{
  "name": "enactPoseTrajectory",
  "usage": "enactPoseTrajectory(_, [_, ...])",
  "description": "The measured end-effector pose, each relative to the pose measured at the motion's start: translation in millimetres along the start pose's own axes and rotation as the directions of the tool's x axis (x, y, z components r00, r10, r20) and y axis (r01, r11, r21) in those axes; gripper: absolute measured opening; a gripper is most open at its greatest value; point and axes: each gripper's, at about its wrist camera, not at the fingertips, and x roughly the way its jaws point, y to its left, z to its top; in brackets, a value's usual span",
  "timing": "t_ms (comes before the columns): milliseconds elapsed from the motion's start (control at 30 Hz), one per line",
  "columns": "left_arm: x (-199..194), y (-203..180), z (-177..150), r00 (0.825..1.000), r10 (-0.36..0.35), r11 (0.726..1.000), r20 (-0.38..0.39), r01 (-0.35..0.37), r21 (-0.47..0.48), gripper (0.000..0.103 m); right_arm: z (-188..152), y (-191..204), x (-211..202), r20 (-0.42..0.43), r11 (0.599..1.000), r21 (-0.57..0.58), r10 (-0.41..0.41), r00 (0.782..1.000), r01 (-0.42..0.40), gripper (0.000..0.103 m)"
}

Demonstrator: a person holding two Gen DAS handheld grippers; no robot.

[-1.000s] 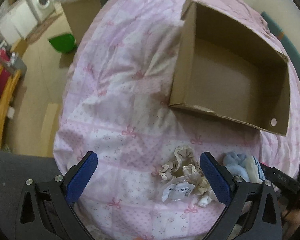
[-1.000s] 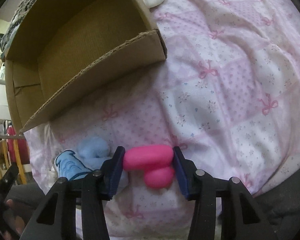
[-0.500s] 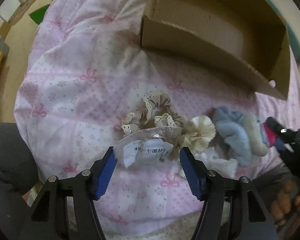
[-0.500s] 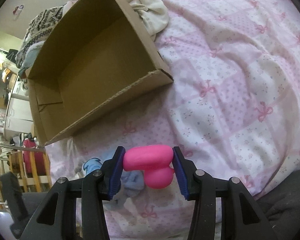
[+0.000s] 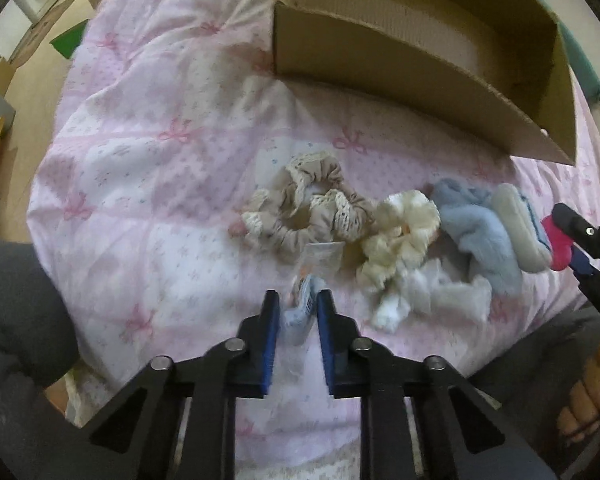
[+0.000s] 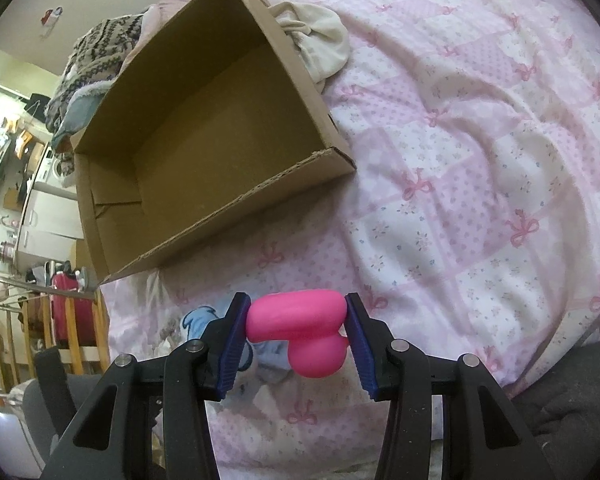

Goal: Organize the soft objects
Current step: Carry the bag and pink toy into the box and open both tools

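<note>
Scrunchie packet [image 5: 300, 312] sits pinched in your left claw [image 5: 296, 306]; right claw [image 6: 298, 320] grips the pink toy [image 6: 300, 330]. Lift both toward the cardboard box [image 6: 204, 152] ahead.

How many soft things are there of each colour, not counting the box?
Beige: 1, lace scrunchie
Cream: 1, ruffled scrunchie
Blue: 1, fluffy piece
Grey: 1, blue-edged piece
White: 1, cloth piece
Pink: 1, squishy toy
Total: 6
</note>
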Motion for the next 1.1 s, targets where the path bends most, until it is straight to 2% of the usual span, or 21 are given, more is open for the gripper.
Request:
enactPoseTrajectory(67, [-12, 6, -5, 1.000, -0.008, 1.000, 0.018, 0.009, -0.010, 0.013, -1, 0, -4, 0.003, 1.000, -0.010, 0.000, 1.000, 0.000, 0.050])
enactPoseTrajectory(267, [-53, 15, -9, 0.992, 0.025, 1.000, 0.127, -0.026, 0.004, 0.013, -6, 8, -17, 0.031, 0.998, -0.059, 0.019, 0.999, -0.017, 0.050])
enactPoseTrajectory(500, [-80, 9, 21, 0.978, 0.038, 0.999, 0.207, -0.039, 0.002, 0.013, -12, 27, -41, 0.079, 0.989, -0.142, 0.054, 0.995, -0.042, 0.050])
enactPoseTrajectory(667, [-95, 0, 44, 0.966, 0.039, 0.998, 0.257, -0.049, 0.034, 0.013, -11, 39, -57, 0.099, 0.981, -0.185, 0.075, 0.992, -0.056, 0.050])
enactPoseTrajectory(1100, [-115, -35, 113, 0.929, 0.015, 0.993, 0.370, -0.058, 0.105, 0.013, 31, 74, -82, 0.194, 0.957, -0.286, 0.104, 0.976, -0.045, 0.050])
